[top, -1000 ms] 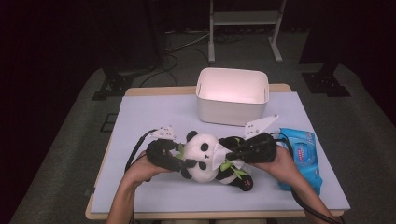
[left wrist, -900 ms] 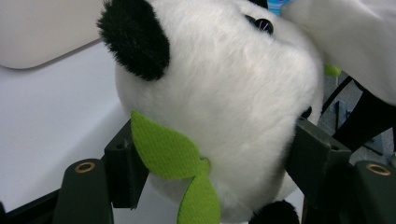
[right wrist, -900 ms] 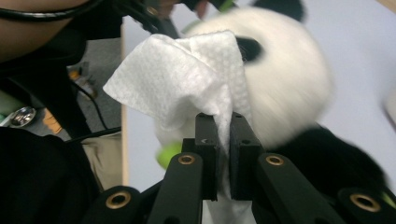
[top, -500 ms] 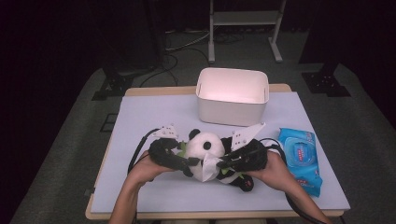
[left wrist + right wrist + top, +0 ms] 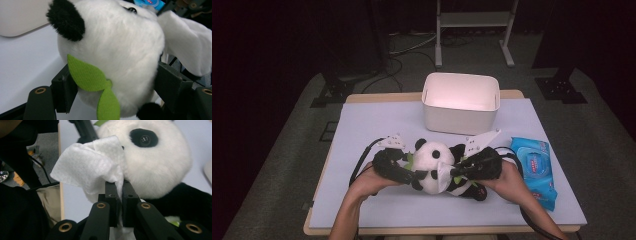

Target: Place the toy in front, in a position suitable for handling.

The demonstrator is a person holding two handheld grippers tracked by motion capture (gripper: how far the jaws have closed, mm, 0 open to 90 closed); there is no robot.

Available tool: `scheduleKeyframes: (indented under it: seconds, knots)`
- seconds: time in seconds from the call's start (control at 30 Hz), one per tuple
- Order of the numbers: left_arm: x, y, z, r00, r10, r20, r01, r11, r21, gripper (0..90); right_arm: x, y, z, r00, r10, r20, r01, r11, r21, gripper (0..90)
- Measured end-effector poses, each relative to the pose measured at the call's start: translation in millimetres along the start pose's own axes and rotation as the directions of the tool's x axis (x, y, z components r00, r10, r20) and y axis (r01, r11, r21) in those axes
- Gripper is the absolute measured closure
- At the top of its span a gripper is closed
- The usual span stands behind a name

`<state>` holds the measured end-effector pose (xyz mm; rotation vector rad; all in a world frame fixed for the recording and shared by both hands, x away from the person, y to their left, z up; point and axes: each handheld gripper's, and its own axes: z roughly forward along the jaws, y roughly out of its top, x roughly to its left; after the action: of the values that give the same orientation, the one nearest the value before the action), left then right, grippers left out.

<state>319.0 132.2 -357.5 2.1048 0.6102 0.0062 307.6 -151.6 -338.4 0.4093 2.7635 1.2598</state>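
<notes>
Since a second ago, right gripper (image 5: 119, 185), pinching a white wipe (image 5: 92, 167), reached the panda's (image 5: 432, 160) face; left gripper (image 5: 112, 82), jaws just widening, clasps its head.

The place looks like a recording studio or lab. A small table (image 5: 362, 125) with a pale lavender top stands alone on grey carpet (image 5: 282, 165), ringed by darkness. Black stand feet (image 5: 332, 95) and loose cables (image 5: 404, 50) lie at the far left, and a white metal frame (image 5: 472, 20) rises beyond.
</notes>
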Motion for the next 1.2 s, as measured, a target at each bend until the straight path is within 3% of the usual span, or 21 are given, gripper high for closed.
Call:
scheduleKeyframes:
  seconds: [0.37,0.57,0.8,0.97,1.2]
  knots:
    - [-3.1,1.0,1.6,0.9994,0.021,0.026,-0.021,0.9998,-0.001,25.3,-11.8,-4.2,-10.7,0.9982,0.039,0.045,-0.038,0.999,-0.026,85.1]
    - [-4.7,2.9,3.4,0.9996,0.009,-0.025,-0.008,1.0000,0.004,28.0,-5.7,-1.3,-11.7,0.9982,0.021,0.057,-0.019,0.999,-0.041,84.8]
    - [-9.4,6.9,4.7,0.9991,0.017,-0.039,-0.017,0.9998,-0.012,29.2,4.5,5.6,-13.1,0.9999,-0.008,-0.007,0.007,0.997,-0.080,84.7]
    - [-10.3,7.1,4.8,0.9988,0.020,-0.044,-0.020,0.9998,-0.008,29.2,12.4,10.8,-4.2,0.9982,-0.041,-0.042,0.039,0.998,-0.051,84.7]
    - [-6.5,5.4,2.9,0.9994,0.006,-0.034,-0.006,0.9999,-0.011,29.3,13.4,0.0,-1.1,0.9975,-0.036,-0.061,0.036,0.999,-0.007,84.7]
